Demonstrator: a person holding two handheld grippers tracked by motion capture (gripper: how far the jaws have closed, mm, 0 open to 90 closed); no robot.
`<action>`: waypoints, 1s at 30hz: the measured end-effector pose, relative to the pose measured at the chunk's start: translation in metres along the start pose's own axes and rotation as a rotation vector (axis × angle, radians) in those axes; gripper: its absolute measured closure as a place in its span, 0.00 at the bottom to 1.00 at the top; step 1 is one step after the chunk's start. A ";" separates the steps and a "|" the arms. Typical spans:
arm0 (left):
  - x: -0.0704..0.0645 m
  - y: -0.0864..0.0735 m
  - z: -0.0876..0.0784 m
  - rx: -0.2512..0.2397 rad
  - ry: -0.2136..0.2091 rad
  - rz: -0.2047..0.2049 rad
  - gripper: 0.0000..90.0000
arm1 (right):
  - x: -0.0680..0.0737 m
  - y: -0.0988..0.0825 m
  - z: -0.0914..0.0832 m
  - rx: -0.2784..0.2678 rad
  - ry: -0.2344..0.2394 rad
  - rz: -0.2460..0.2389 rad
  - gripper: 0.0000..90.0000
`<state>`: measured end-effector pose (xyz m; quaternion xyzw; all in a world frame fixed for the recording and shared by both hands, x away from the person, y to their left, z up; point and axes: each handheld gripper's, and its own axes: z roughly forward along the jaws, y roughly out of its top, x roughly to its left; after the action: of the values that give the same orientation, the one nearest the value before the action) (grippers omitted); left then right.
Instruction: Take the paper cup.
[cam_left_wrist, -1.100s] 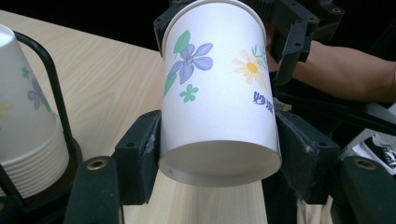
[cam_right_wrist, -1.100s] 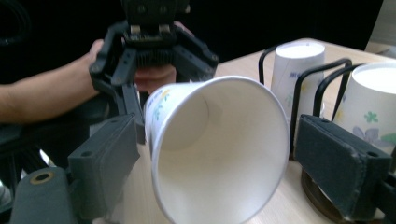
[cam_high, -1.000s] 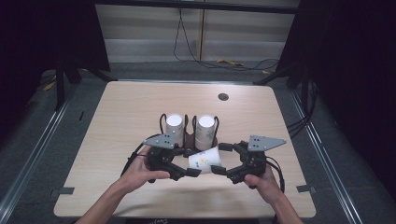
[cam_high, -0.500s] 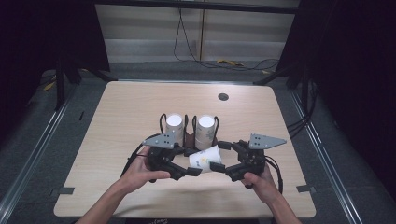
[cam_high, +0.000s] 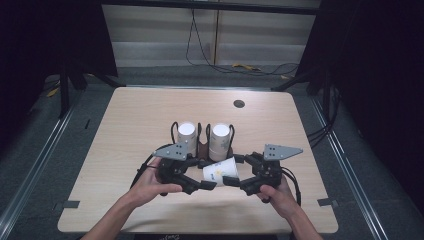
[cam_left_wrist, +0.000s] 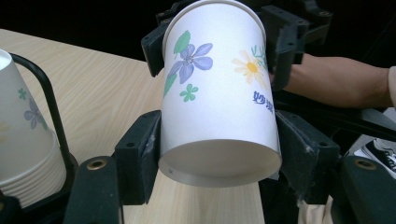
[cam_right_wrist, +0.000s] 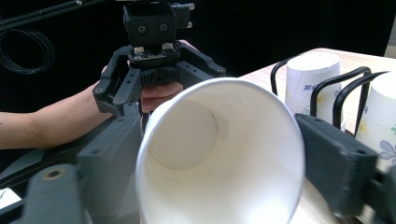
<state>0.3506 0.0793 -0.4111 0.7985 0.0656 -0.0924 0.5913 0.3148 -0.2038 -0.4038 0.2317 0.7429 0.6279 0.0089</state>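
a white paper cup printed with purple and yellow flowers lies on its side above the near middle of the light wooden table, held between the two hand-held tools. the left gripper pinches it at the closed bottom end; in the left gripper view its black jaws press against both sides of the cup near the base. the right gripper comes in from the right at the cup's open mouth, and its jaws have just been closing with the rim between them; in the right gripper view the cup sits between the two pads, which seem to touch the rim, though i cannot tell for sure whether they press it. just beyond the held cup, farther from the person, stands a black wire cup holder with two stacks of upside-down white paper cups, one on the left and one on the right. a small dark round hole sits in the table toward the far right.
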 end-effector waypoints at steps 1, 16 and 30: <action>0.001 0.000 0.000 0.004 -0.003 0.002 0.40 | -0.001 0.000 0.000 0.003 0.002 0.006 0.21; 0.007 -0.007 0.001 0.024 -0.010 -0.041 0.36 | -0.004 -0.002 0.000 0.020 0.029 0.004 0.30; 0.011 -0.009 0.003 0.061 0.050 -0.048 0.21 | -0.004 -0.001 0.000 0.023 0.007 0.003 0.31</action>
<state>0.3587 0.0794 -0.4231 0.8163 0.0966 -0.0888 0.5625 0.3177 -0.2048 -0.4061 0.2306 0.7497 0.6203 0.0027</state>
